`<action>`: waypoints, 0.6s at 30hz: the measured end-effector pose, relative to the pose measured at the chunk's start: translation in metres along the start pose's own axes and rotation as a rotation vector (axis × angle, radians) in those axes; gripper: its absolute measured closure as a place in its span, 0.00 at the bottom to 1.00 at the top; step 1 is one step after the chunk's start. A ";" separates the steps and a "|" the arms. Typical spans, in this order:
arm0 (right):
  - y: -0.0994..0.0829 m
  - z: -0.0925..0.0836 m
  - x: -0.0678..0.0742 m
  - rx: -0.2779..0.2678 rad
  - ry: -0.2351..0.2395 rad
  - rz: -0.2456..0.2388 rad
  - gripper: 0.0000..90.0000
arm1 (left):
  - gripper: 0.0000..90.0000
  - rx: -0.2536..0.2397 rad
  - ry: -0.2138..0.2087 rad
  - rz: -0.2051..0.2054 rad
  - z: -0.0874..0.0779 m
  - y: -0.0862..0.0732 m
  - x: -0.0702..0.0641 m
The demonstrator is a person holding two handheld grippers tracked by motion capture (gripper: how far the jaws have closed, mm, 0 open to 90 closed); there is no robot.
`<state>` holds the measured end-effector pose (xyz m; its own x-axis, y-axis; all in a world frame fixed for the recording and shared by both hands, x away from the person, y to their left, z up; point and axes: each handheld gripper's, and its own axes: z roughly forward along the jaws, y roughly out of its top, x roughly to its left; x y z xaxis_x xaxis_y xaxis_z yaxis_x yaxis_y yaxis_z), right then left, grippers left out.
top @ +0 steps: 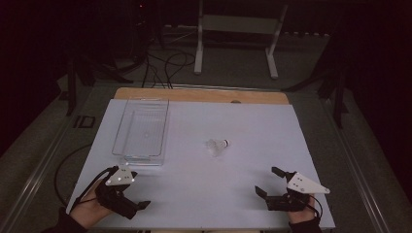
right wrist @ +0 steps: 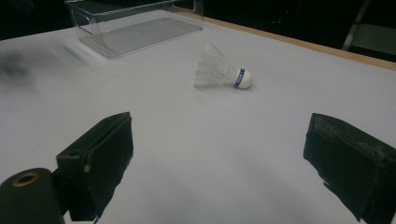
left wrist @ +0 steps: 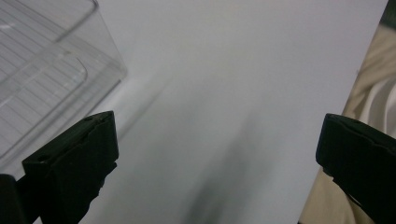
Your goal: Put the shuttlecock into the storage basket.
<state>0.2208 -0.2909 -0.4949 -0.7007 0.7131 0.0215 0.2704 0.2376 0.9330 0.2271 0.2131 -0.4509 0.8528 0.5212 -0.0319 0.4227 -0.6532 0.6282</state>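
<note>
A white shuttlecock [top: 217,145] lies on its side near the middle of the white sheet [top: 204,194] covering the table, cork tip pointing toward the right edge, feathers toward the left. In the right gripper view the shuttlecock [right wrist: 223,73] shows a blue band just behind the round cork end, and it rests flat on the sheet, touching nothing else.

The right gripper [top: 268,181] sits near the front right corner of the sheet, held in a hand at the bottom edge, w/ its jaws spread wide and nothing between them. It's aimed roughly toward the shuttlecock but well apart from it (bare sheet lies between the two). In its own view the right gripper [right wrist: 217,154] has both black jaws far apart, one at each side of the frame.

The left gripper [top: 136,190] is at the front left, also in a hand, jaws wide apart and holding nothing. It's just in front of the clear plastic bin [top: 141,127], which stands lengthwise on the left part of the sheet, open side up, approx. level w/ the shuttlecock but well to its left. In the left gripper view, the left gripper [left wrist: 217,154] points across bare sheet, w/ the bin's [left wrist: 46,79] ribbed corner just beside one jaw; can't tell if they touch.
</note>
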 end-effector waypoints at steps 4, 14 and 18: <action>0.000 0.000 0.000 0.003 0.004 -0.001 0.09 | 0.00 0.047 -0.026 0.044 0.001 0.004 0.000; 0.000 0.001 0.001 0.009 0.008 -0.003 0.09 | 0.00 0.100 -0.077 0.079 0.005 0.017 0.000; 0.000 0.001 0.001 0.009 0.008 -0.003 0.09 | 0.00 0.131 -0.069 0.084 0.008 0.023 -0.001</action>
<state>0.2208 -0.2900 -0.4951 -0.7071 0.7068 0.0215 0.2738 0.2457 0.9299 0.2384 0.1930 -0.4432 0.9043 0.4251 -0.0398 0.3810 -0.7613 0.5246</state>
